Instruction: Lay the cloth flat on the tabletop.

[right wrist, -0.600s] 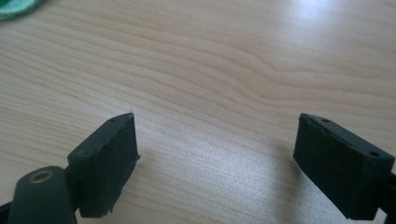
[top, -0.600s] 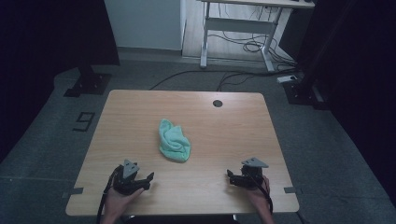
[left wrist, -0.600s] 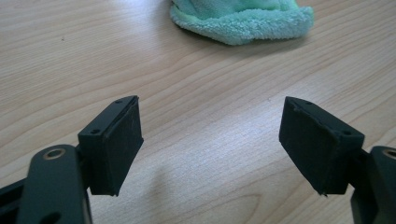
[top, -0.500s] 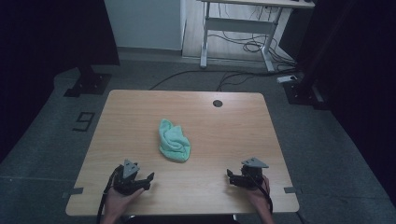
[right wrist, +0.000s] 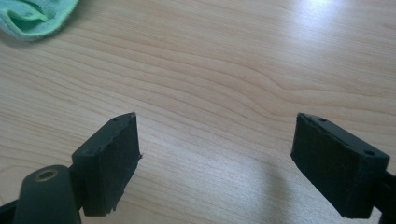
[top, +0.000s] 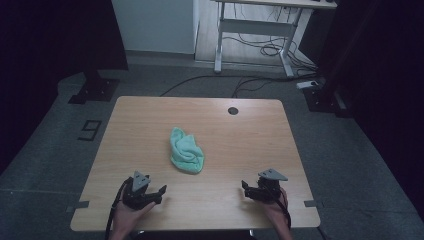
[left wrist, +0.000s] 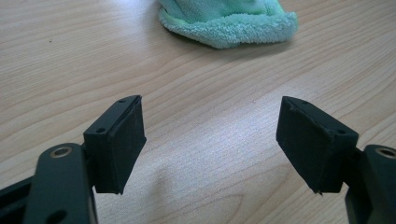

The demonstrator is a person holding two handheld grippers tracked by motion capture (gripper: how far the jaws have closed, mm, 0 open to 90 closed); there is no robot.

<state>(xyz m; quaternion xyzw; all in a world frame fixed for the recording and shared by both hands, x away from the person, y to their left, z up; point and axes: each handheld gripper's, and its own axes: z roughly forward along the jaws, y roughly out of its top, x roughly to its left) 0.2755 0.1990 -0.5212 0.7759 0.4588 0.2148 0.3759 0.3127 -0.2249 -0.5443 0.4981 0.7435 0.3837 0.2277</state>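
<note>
A crumpled mint-green towel [top: 186, 150] lies near the middle of the wooden table [top: 240, 135]. My left gripper [top: 157, 194] rests near the front left edge, open and empty, below and to the left of the towel. In the left gripper view the towel [left wrist: 229, 21] lies ahead beyond the wide-apart jaws of the left gripper [left wrist: 212, 140]. Held low at the front right, my right gripper [top: 246, 189] is open with nothing between its jaws. The right gripper view has the towel [right wrist: 35, 17] at its top left corner, far from the right gripper [right wrist: 215, 158].
A dark round grommet hole [top: 233, 110] sits near the table's far edge. Beyond the table stand a white desk frame [top: 255, 30] with cables on the grey floor and a black stand base [top: 92, 90] at the left.
</note>
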